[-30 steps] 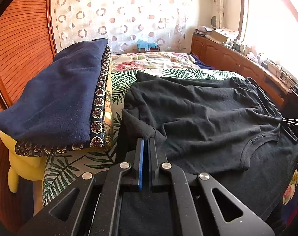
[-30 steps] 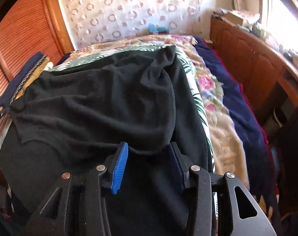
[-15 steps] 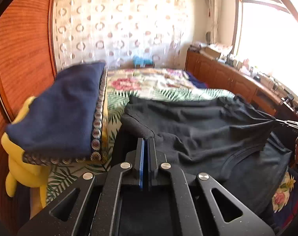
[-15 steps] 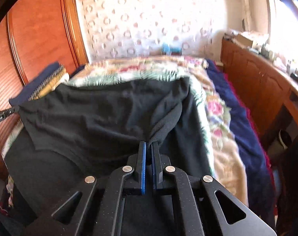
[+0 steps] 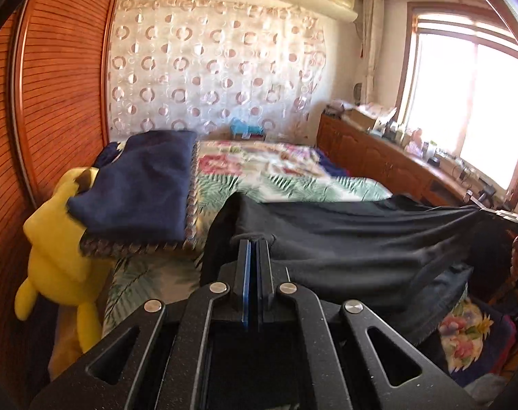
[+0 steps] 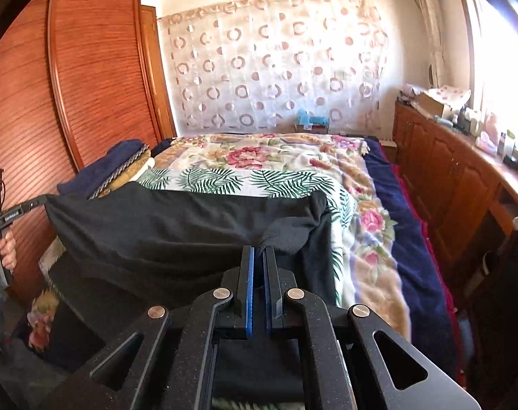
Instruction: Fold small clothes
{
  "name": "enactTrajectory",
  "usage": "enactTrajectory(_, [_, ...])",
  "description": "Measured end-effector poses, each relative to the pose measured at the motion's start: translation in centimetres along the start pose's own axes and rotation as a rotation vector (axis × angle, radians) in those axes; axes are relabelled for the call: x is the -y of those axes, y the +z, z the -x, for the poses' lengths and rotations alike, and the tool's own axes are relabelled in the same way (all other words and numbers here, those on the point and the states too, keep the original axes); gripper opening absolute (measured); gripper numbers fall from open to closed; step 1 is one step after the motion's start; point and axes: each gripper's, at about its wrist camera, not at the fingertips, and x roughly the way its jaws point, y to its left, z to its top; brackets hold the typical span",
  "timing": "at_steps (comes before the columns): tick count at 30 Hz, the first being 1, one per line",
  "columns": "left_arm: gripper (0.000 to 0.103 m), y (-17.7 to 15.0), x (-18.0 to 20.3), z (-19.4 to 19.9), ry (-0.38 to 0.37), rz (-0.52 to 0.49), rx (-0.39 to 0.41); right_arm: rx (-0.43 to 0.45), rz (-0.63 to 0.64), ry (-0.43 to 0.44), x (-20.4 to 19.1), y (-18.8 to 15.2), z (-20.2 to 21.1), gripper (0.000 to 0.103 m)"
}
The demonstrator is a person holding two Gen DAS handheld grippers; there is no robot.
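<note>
— Sunlit bedroom: what's on the bed?
— Floral blanket, and a black T-shirt, flat a second ago, now lifted and stretched above it.
— Who holds it?
— Left claw and right claw, each pinching one side; right only just closed. Looks like the fold is starting.

A bed with a floral and palm-leaf cover fills the middle, with a folded navy blanket on its left side above a yellow plush toy. A wooden wardrobe stands left, a circle-patterned curtain hangs at the far wall, and a cluttered wooden cabinet runs along the right under the window.
</note>
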Motion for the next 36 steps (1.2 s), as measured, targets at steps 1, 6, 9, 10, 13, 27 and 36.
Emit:
enactTrajectory(1, [0.003, -0.9, -0.3, -0.4, 0.011, 0.002, -0.020, -0.015, 0.001, -0.009, 0.0, -0.9, 0.1, 0.004])
enactTrajectory(6, [0.003, -5.8, -1.1, -3.3, 0.009, 0.049, -0.159, -0.133, -0.055, -0.011, 0.8, -5.6, -2.3, 0.004])
enactTrajectory(9, [0.003, -7.0, -0.8, -3.7, 0.041, 0.036, -0.183, -0.177, -0.080, -0.020, 1.1, -7.3, -3.6, 0.004])
enactTrajectory(10, [0.003, -7.2, -0.7, -3.8, 0.054, 0.025, -0.190, -0.186, -0.088, -0.026, 1.2, -7.7, -3.8, 0.004])
enactTrajectory(13, [0.004, -7.2, -0.3, -3.6, 0.050, 0.015, -0.186, -0.194, -0.105, -0.034, 1.4, -8.0, -3.8, 0.004])
enactTrajectory(27, [0.071, -7.4, -0.3, -3.4, 0.042, 0.000, -0.179, -0.199, -0.099, -0.144, 0.1, -9.0, -1.2, 0.031])
enactTrajectory(36, [0.071, -8.8, -1.1, -5.2, 0.076, 0.040, -0.252, -0.259, -0.128, -0.115, 0.0, -10.2, -2.9, 0.032])
